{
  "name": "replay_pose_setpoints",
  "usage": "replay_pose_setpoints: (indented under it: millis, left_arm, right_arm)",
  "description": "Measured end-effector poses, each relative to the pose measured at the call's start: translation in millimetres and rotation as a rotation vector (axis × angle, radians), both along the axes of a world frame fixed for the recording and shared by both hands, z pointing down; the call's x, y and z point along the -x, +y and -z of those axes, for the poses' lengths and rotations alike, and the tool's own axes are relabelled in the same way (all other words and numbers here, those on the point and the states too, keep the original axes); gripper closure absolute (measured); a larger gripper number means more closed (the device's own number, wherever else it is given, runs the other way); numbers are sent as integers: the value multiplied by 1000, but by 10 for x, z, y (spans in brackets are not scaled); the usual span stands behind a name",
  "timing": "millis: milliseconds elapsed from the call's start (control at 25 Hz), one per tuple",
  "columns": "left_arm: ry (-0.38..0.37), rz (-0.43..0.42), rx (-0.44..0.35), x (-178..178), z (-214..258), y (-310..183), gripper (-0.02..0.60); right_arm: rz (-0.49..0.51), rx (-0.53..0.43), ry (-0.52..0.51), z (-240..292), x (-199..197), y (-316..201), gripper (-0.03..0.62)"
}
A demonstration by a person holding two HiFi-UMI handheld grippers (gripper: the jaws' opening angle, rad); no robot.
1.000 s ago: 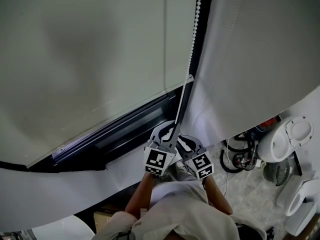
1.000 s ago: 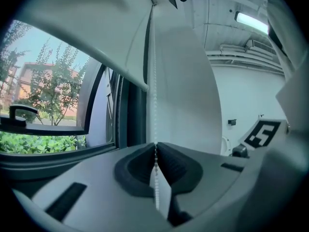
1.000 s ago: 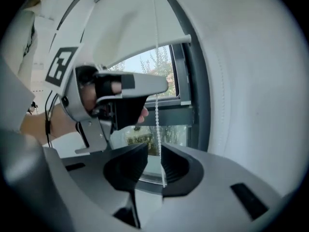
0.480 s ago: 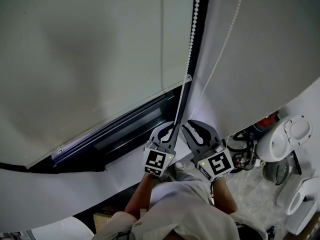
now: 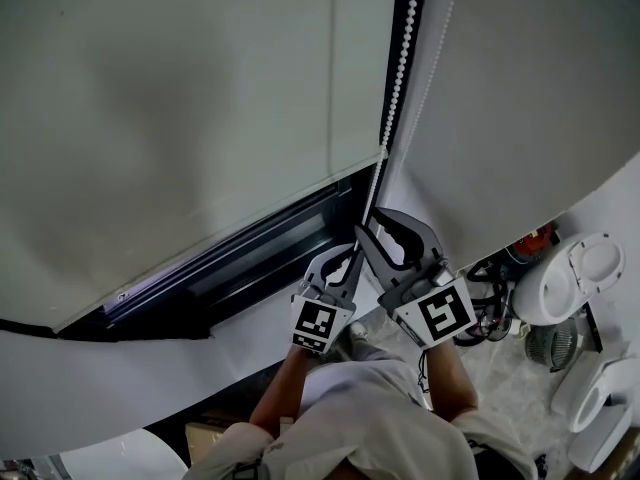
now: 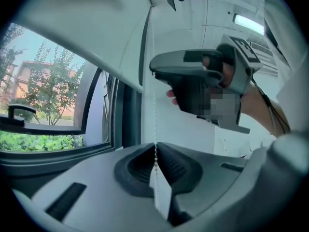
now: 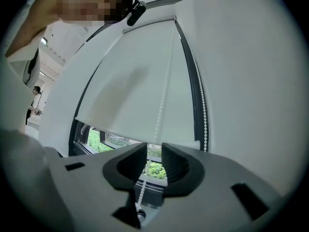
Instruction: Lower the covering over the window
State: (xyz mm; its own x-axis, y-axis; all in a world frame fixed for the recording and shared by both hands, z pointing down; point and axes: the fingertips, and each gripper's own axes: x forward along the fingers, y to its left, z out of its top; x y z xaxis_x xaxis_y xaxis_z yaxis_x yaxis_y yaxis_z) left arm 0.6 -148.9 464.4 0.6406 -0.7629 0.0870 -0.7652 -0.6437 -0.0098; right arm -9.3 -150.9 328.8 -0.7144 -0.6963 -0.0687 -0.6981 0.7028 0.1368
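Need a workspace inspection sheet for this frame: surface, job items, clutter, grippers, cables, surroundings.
Surface: no worktop; white wall under the dark window frame.
Job's things: pale grey roller blind is most of the way down, with a gap left above the frame's bottom. The white bead chain hangs at the blind's right edge.
Clutter: white round appliances on the floor at right.
Grippers: left gripper is shut on the chain. Right gripper is further up the chain; its jaws have just been opening, and the chain runs between them unpressed.
Cables: black cable loops on the floor beside the appliances.
Surroundings: green trees outside, seen through the gap.
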Motion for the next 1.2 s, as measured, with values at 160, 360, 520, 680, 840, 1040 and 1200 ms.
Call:
replay_pose_setpoints:
  millis: [160, 360, 520, 680, 840, 1040, 1200]
  left_arm:
    - [0, -4, -5, -20, 10, 18, 560]
    - [-6, -1, 5, 6, -31, 16, 560]
    - [-6, -6, 45, 29, -226, 36, 560]
    - [-19, -10, 79, 21, -432, 43, 560]
    - [-34, -12, 123, 20, -680, 65, 560]
    - [-52, -13, 156, 33, -931, 82, 560]
    - [-59, -16, 181, 41, -1127, 105, 560]
  right_arm:
    - [1, -27, -40, 111, 53, -49, 572]
    - [-18, -13, -93, 66, 69, -82, 597]
    - [-23, 30, -73, -135, 83, -99, 597]
    - [-23, 66, -57, -335, 94, -104, 597]
    - [-20, 116, -40, -585, 108, -88, 597]
    - [-24, 166, -24, -838, 118, -82, 597]
    - [-30, 207, -16, -1054, 115, -79, 597]
